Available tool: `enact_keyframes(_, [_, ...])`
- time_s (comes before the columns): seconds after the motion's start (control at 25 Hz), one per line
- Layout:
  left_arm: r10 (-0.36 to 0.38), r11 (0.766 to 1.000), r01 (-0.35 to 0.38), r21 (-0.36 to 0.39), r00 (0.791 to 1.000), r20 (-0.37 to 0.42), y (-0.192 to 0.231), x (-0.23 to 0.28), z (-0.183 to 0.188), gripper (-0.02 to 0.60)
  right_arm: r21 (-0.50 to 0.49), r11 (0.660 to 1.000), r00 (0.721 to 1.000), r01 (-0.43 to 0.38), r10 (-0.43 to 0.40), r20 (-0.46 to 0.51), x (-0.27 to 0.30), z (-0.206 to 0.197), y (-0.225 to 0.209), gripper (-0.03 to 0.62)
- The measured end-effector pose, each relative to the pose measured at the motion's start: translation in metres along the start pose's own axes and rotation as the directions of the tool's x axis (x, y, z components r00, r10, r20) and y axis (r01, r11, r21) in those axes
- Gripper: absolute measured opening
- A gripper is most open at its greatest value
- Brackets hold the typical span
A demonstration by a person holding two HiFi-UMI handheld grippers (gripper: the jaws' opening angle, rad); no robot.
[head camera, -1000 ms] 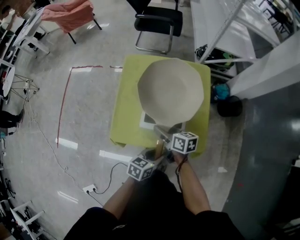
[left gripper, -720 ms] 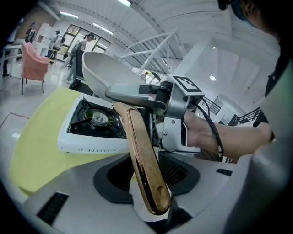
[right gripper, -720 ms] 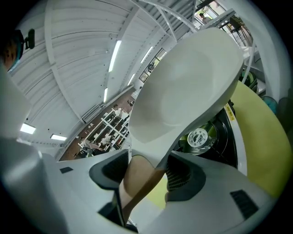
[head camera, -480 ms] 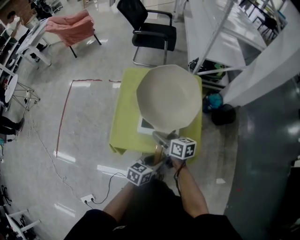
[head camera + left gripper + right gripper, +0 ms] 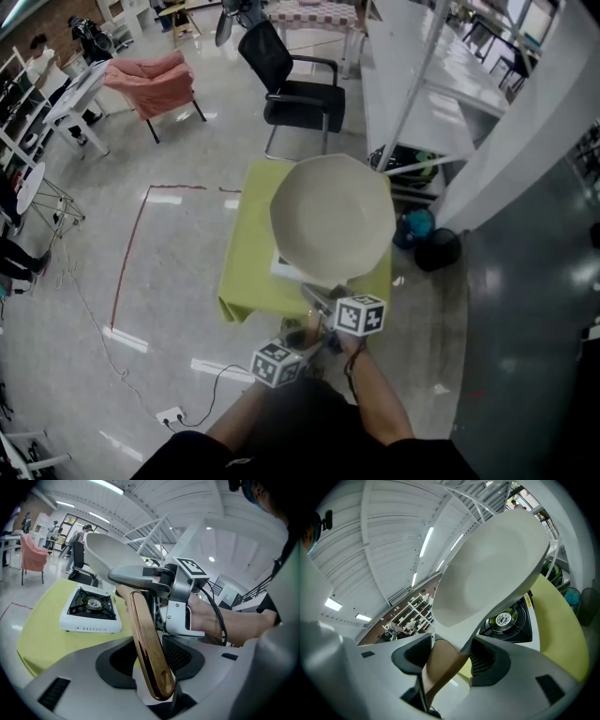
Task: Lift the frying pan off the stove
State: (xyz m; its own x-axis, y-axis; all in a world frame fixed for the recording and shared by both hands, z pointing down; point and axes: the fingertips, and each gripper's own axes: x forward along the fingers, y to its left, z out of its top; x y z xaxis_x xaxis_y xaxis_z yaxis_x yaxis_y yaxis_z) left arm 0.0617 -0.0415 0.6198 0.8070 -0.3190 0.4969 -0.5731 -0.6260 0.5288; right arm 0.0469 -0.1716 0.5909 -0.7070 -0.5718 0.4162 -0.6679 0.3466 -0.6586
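One stove (image 5: pixel 89 620) seen sideways, frying pan (image 5: pixel 333 217) covering overhead

We reach both forearms up from the bottom edge of the head view, and the left gripper (image 5: pixel 298 343) sits just below and left of the right gripper (image 5: pixel 326 304) at lower centre. Each gripper's jaws clamp the frying pan handle (image 5: pixel 146 644), with the left gripper nearer its end.

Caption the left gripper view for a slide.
Left gripper and right gripper clamp the handle of the pan, raised above the stove on the yellow table.
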Motion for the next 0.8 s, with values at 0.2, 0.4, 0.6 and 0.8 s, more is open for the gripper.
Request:
enact_keyframes(0.2, [0.004, 1.0, -0.004, 0.015, 1.0, 0.023, -0.015, -0.006, -0.005, 0.206, -0.005, 1.0, 1.0, -0.018, 0.018, 0.007, -0.015, -0.006, 0.012, 0.259])
enact_keyframes(0.4, [0.007, 1.0, -0.007, 0.026, 1.0, 0.014, -0.021, -0.008, -0.005, 0.206, -0.013, 0.999, 0.999, -0.03, 0.03, 0.025, -0.022, -0.003, 0.017, 0.259])
enact_keyframes(0.6, [0.01, 0.999, -0.01, 0.031, 1.0, -0.001, -0.022, -0.01, -0.007, 0.206, -0.018, 1.0, 0.999, -0.024, 0.024, 0.023, -0.023, -0.003, 0.015, 0.259])
enact_keyframes(0.8, [0.009, 1.0, -0.008, 0.027, 1.0, -0.018, -0.025, -0.01, -0.006, 0.207, -0.015, 0.999, 0.999, -0.034, 0.034, 0.022, -0.023, -0.002, 0.016, 0.261])
